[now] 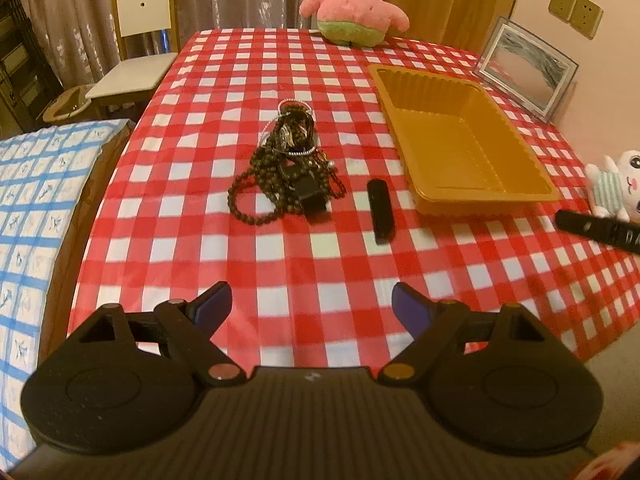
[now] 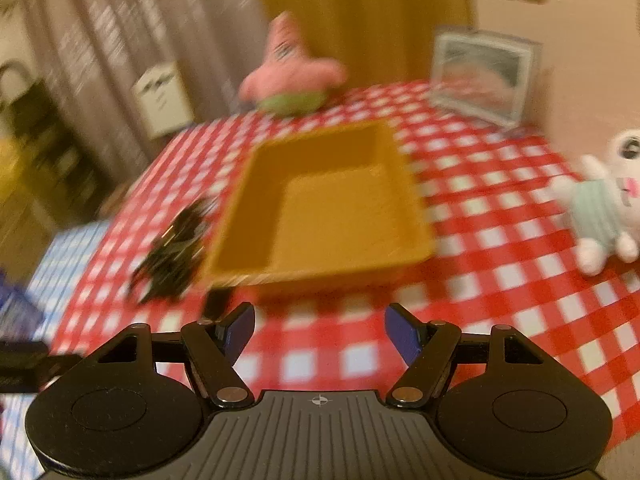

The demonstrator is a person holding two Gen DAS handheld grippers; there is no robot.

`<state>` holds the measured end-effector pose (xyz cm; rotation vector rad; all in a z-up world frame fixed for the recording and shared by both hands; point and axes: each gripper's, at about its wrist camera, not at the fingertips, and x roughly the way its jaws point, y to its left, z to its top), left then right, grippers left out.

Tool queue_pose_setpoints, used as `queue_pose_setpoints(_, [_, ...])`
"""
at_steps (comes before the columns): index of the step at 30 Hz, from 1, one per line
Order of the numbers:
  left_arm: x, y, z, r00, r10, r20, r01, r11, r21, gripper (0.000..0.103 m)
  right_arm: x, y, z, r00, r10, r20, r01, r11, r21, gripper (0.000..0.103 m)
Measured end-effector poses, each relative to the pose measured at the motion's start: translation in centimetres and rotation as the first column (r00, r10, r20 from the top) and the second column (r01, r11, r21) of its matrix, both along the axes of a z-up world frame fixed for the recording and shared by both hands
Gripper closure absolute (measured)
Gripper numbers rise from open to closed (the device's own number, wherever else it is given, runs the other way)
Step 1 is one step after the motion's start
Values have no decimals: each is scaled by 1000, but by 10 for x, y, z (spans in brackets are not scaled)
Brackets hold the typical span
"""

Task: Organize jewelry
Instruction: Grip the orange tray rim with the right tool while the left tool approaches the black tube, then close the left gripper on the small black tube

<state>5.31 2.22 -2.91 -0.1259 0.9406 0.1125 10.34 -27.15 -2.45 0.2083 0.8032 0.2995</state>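
Observation:
A tangled heap of dark bead strings and jewelry [image 1: 286, 168] lies mid-table on the red checked cloth [image 1: 320, 264]. A small black stick-shaped piece [image 1: 381, 211] lies to its right. An orange plastic tray [image 1: 460, 136] with nothing in it stands further right. My left gripper [image 1: 312, 304] hovers open over the near cloth, well short of the heap. In the blurred right wrist view, my right gripper [image 2: 320, 332] is open above the cloth in front of the tray [image 2: 320, 200], with the jewelry heap [image 2: 176, 248] to its left. A black part of the right tool [image 1: 600, 228] shows at the left view's right edge.
A pink star plush [image 1: 354, 4] sits at the table's far edge. A framed picture [image 1: 528, 68] leans on the wall at the far right, and a white plush [image 1: 618, 184] sits on the right side. A chair [image 1: 140, 40] and a blue checked bed [image 1: 32, 216] stand left.

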Motion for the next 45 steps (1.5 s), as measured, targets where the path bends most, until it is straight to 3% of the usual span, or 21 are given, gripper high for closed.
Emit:
queue_pose_setpoints(6, [23,2,-14,1000,10,24,-11,1000,27,17,27,-41,-26,976,-187,113,178,981,82,31])
queue_pose_setpoints(11, [40,4,-28,999,35,20,-36,999,35,17,45,-46,-47,956,-240,167,222,967,123,32])
queue_pose_setpoints(13, [46,6,-33,999,48,14,-49,998,27,17,53,-45,-55,955,-234,184,213,969,126,45])
queue_pose_setpoints(20, [61,1,-46,998,68,3,-68,997,33,18,82,-34,-81,965,-191,177,174,979,108,61])
queue_pose_setpoints(22, [64,-1,-48,997,71,3,-71,997,33,18,90,-31,-86,970,-167,176,150,983,107,73])
queue_pose_setpoints(27, [69,-6,-53,997,75,-8,-74,997,37,18,102,-23,-87,979,-86,187,81,996,33,101])
queue_pose_setpoints(31, [76,-10,-60,998,65,-24,-65,997,33,22,108,-15,-78,976,15,215,5,996,-90,100])
queue_pose_setpoints(36, [87,-20,-66,999,33,-23,-33,999,20,25,117,3,-54,958,151,243,-84,960,-265,100])
queue_pose_setpoints(45, [109,-42,-76,999,-49,-4,49,998,27,41,130,19,-28,956,188,226,-87,915,-395,100])
